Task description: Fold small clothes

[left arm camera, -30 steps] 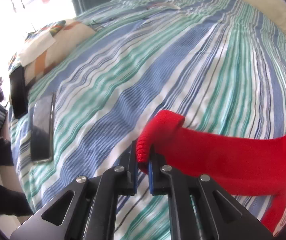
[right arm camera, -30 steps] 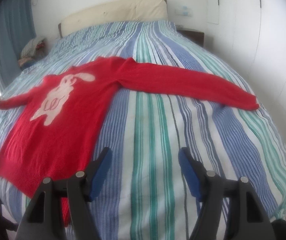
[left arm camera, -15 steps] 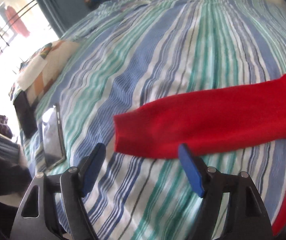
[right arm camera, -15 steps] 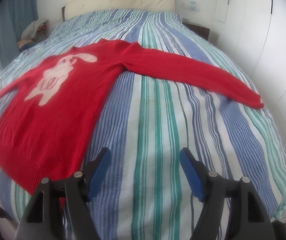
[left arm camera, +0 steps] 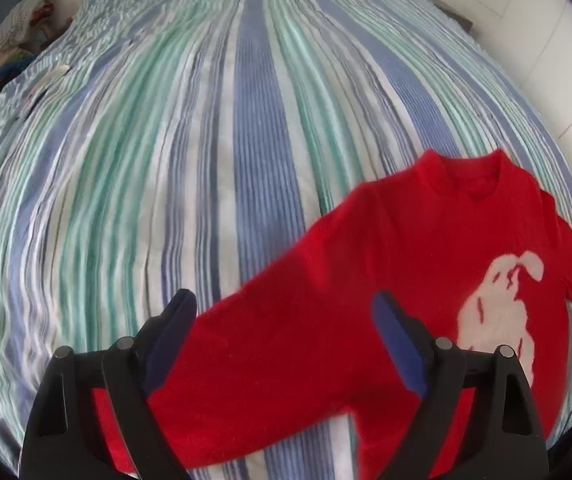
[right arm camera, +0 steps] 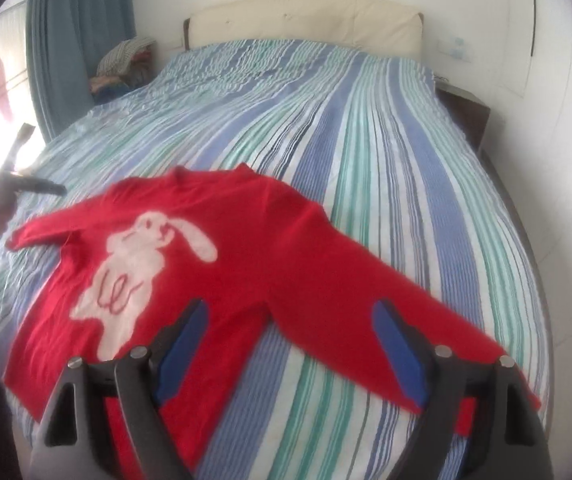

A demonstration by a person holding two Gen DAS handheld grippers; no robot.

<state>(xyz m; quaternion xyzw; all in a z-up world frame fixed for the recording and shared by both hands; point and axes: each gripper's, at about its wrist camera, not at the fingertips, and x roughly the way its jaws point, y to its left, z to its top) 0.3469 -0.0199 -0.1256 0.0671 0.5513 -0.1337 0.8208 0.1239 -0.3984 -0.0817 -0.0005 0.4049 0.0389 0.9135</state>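
Observation:
A small red sweater [right arm camera: 213, 264] with a white rabbit on its chest lies face up and spread flat on the striped bed [right arm camera: 366, 128], both sleeves stretched out. My right gripper [right arm camera: 290, 336] is open and empty, above the sweater's right sleeve [right arm camera: 386, 304] near the armpit. In the left wrist view the sweater [left arm camera: 426, 264] fills the lower right, with its left sleeve [left arm camera: 269, 344] running under my open, empty left gripper [left arm camera: 286, 332]. The left gripper also shows at the far left of the right wrist view [right arm camera: 33, 186].
A cream headboard [right arm camera: 306, 16] stands at the far end of the bed. A pile of clothes [right arm camera: 125, 64] and a blue curtain [right arm camera: 77, 40] are at the far left. A dark nightstand [right arm camera: 466, 112] and white wardrobe doors [right arm camera: 558, 80] line the right side.
My left gripper let go of the sleeve cuff, opened, and swung right over the sleeve toward the sweater's body. My right gripper moved forward over the right sleeve.

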